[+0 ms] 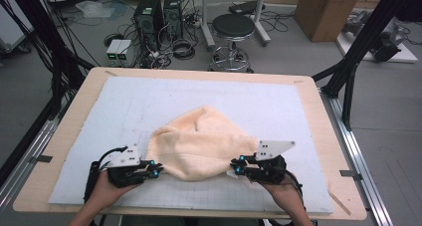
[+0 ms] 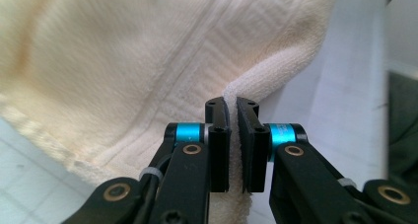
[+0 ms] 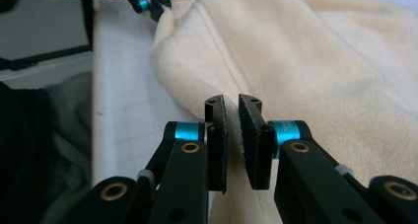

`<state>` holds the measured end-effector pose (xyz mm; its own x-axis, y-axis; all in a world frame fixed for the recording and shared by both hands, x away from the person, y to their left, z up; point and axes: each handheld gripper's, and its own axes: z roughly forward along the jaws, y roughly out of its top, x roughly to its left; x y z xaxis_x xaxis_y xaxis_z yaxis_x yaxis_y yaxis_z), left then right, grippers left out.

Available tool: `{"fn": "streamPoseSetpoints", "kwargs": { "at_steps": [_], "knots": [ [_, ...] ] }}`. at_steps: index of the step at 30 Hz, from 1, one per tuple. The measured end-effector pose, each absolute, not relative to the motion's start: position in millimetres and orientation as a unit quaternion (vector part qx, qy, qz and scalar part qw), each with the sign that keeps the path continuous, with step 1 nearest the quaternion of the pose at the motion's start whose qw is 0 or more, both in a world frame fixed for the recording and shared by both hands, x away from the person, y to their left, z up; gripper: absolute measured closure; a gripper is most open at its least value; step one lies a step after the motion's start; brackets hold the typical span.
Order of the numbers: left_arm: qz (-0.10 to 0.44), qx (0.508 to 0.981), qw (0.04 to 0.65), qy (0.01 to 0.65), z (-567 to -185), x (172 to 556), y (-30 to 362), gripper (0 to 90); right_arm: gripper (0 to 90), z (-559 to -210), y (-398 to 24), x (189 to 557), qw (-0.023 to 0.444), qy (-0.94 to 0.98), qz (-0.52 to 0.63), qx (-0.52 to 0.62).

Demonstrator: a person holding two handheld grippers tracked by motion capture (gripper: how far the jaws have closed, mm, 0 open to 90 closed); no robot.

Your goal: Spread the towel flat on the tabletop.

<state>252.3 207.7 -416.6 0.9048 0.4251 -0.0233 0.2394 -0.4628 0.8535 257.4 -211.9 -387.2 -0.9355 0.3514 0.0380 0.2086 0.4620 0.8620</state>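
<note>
Terry edge is pinched between the black pads of the left gripper (image 2: 231, 135): in the left gripper view a fold of the cream-coloured terry cloth towel (image 2: 148, 61) runs up the narrow gap and the jaws are clenched on it. The right gripper (image 3: 232, 140) does the same at the opposite side, its pads closed on a thin fold of the same hem.

From the high view the left gripper (image 1: 152, 170) and right gripper (image 1: 238, 166) grasp the two near corners of the towel (image 1: 199, 141), which lies bunched in a rounded heap at the near middle of the white gridded mat (image 1: 124, 106) on the pale wooden table (image 1: 74, 106).

The towel looks light, soft and limp; it will likely sag and drape between the two hands when lifted, and a thick pile may slip from a shallow pinch. The stitched hem near the corners seems the firmest place to hold, where the fabric is doubled.

How the far half of the towel is folded under the hump cannot be made out, nor whether each pinch takes one layer or two. The person's forearms are cut off at the bottom edge of the high view.
</note>
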Motion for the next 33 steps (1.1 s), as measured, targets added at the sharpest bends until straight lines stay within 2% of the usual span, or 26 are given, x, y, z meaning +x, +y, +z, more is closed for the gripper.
{"fn": "streamPoseSetpoints", "kwargs": {
  "at_steps": [5,11,12,13,15,17,18,19,21,23,24,25,27,29,30,33],
  "knots": [
    [0.104,0.832,0.511,0.191,-399.2,220.1,230.5,83.8,82.1,-378.1,-208.2,226.5,0.07,0.852,0.499,0.14],
    [0.078,0.84,0.506,0.18,-401.8,174.8,239.9,83.3,80.1,-381.6,-197.6,189.8,0.028,0.865,0.489,0.114],
    [0.071,0.839,0.508,0.178,-402.7,167.7,241.2,81.4,76.5,-381.4,-197.8,184.9,0.022,0.864,0.491,0.112],
    [0.067,0.837,0.515,0.173,-401.4,157.6,243.5,75.5,70.0,-380.2,-198.7,181.2,0.015,0.861,0.496,0.111],
    [0.064,0.833,0.521,0.173,-398.6,156.1,244.2,64.7,64.8,-375.8,-201.1,180.3,0.003,0.854,0.509,0.11],
    [0.069,0.827,0.53,0.175,-390.0,160.2,244.0,58.6,61.5,-368.7,-203.1,184.0,0.027,0.855,0.506,0.114],
    [0.073,0.823,0.536,0.176,-386.2,165.3,242.4,58.6,61.5,-368.7,-203.1,184.0,0.027,0.855,0.506,0.114],
    [0.078,0.82,0.539,0.174,-382.1,174.5,240.6,55.5,57.2,-362.2,-203.4,196.1,0.055,0.857,0.499,0.12],
    [0.087,0.815,0.545,0.179,-379.8,190.2,235.2,53.4,55.9,-360.8,-203.4,201.7,0.064,0.857,0.496,0.124],
    [0.101,0.814,0.541,0.185,-381.6,210.0,225.8,49.4,50.0,-361.3,-203.3,229.7,0.092,0.859,0.483,0.14],
    [0.105,0.816,0.535,0.19,-383.7,220.9,220.6,49.4,50.0,-361.3,-203.3,229.7,0.092,0.859,0.483,0.14],
    [0.109,0.817,0.529,0.201,-387.3,234.5,214.4,47.8,47.6,-367.6,-203.8,253.0,0.094,0.858,0.478,0.162],
    [0.121,0.817,0.52,0.217,-393.4,252.3,207.2,45.7,45.4,-374.8,-203.3,270.2,0.103,0.865,0.458,0.177],
    [0.139,0.816,0.51,0.236,-399.1,269.5,202.0,44.8,45.0,-379.6,-203.5,278.3,0.101,0.869,0.448,0.185],
    [0.15,0.816,0.504,0.241,-401.4,277.0,200.7,43.7,43.9,-390.7,-204.2,292.7,0.08,0.87,0.444,0.198],
    [0.161,0.819,0.485,0.263,-405.9,297.4,197.2,40.9,43.9,-400.7,-203.6,302.7,0.071,0.878,0.426,0.205]
  ]
}}
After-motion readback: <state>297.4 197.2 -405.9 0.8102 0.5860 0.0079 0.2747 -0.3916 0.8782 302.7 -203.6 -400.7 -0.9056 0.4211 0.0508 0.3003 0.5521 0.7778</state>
